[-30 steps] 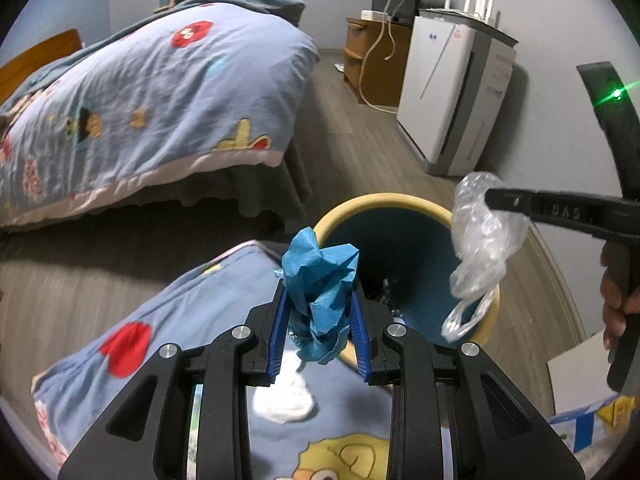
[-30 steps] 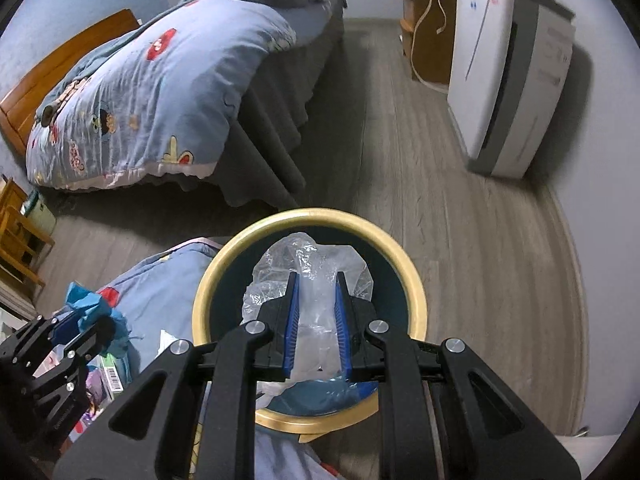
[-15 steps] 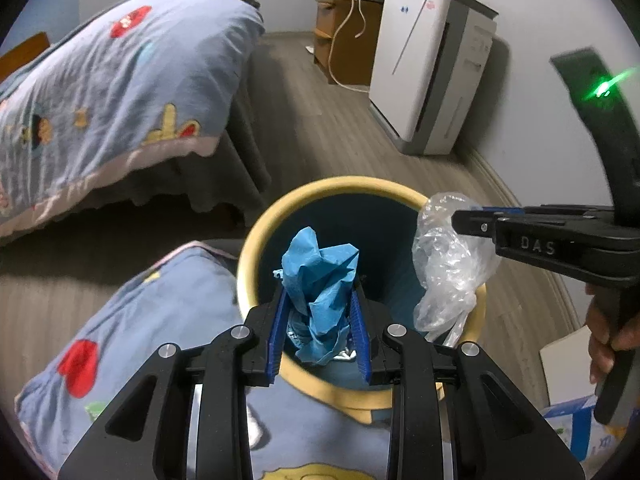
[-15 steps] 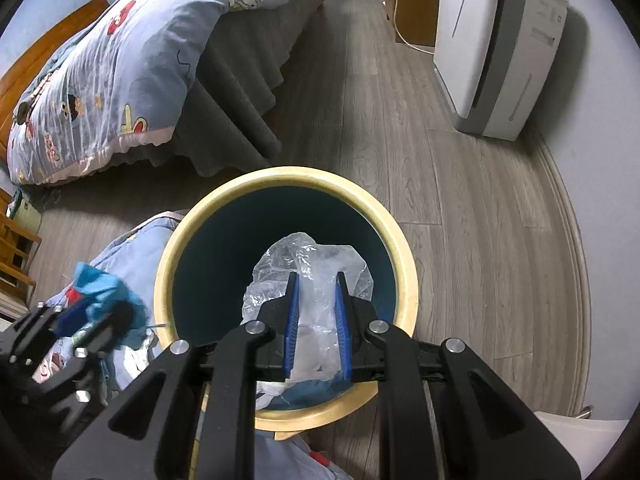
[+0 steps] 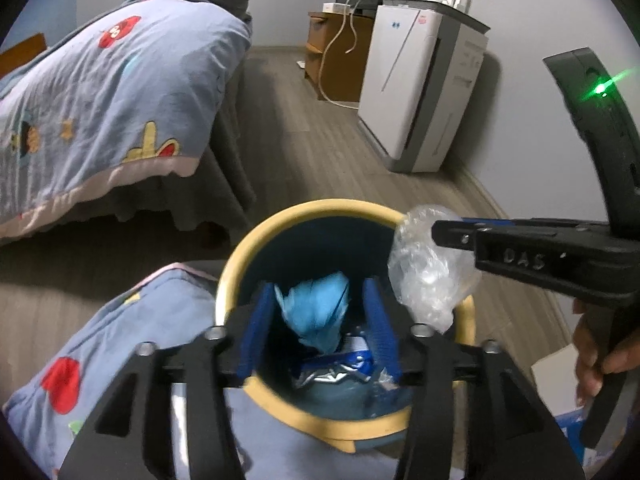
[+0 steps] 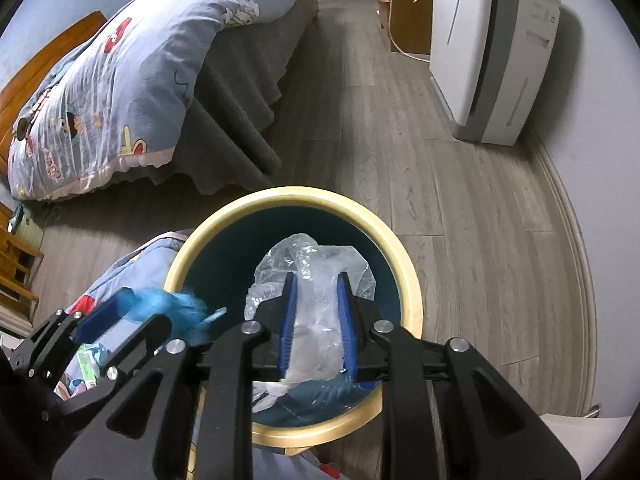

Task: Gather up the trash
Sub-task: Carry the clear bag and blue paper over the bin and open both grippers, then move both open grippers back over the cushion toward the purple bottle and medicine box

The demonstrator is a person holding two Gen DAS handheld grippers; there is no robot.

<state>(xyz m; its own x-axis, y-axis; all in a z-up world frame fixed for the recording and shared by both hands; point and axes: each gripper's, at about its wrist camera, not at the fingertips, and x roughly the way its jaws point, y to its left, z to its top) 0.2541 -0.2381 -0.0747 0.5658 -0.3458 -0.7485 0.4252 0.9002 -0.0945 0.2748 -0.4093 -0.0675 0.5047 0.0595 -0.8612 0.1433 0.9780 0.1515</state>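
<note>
Blue wad [image 5: 316,312], seemingly loose, over bin [image 5: 280,220]

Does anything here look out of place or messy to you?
Mostly the quilt: it hangs askew off the bed, one corner drooping toward the floor. A loose white cable dangles from the wooden cabinet. The blue crumpled paper in the open left gripper is blurred, apparently dropping into the bin.

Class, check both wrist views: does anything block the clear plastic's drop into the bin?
Nothing visible does. The right gripper holds the clear plastic directly over the open bin; the blue wad falls separately beside it.
</note>
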